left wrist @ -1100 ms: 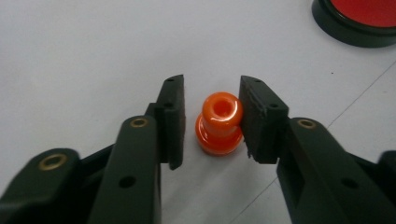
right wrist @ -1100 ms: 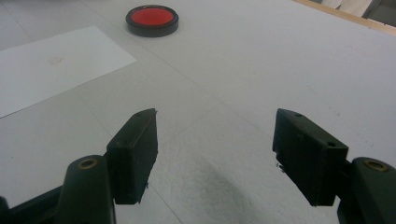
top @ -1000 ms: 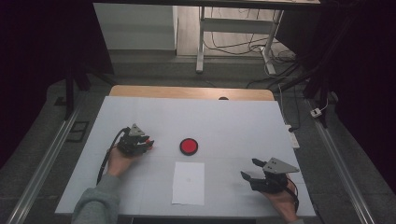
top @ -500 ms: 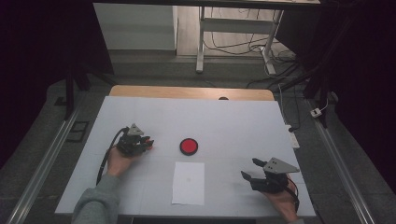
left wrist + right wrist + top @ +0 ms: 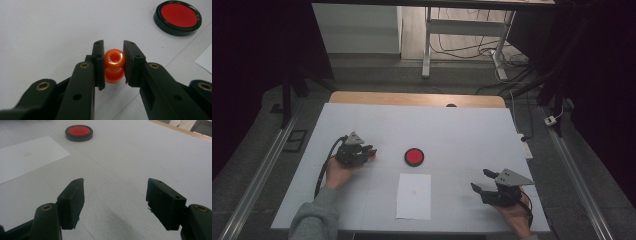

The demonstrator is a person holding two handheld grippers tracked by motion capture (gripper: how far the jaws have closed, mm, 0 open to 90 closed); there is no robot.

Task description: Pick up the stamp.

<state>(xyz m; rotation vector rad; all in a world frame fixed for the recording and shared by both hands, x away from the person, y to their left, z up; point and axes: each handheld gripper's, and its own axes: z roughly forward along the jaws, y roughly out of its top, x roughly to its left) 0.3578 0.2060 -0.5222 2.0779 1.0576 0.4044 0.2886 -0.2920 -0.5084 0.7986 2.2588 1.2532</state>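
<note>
My left gripper (image 5: 368, 152) rests on the white table at the left, held in a hand. In the left gripper view the left gripper (image 5: 114, 46) is shut on a glossy orange bead-like piece (image 5: 114, 65) that stands on the table, with a pad pressing on each side. A red disc with a black rim (image 5: 414, 156) lies just right of it (image 5: 178, 16). My right gripper (image 5: 479, 180) lies at the table's front right, open, with nothing between its jaws (image 5: 116, 185).
A white sheet of paper (image 5: 414, 196) lies near the front edge between the two hands, below the red disc (image 5: 79, 132). The white tabletop (image 5: 462, 130) ends in a wooden strip at the back. Metal rails run along both sides.
</note>
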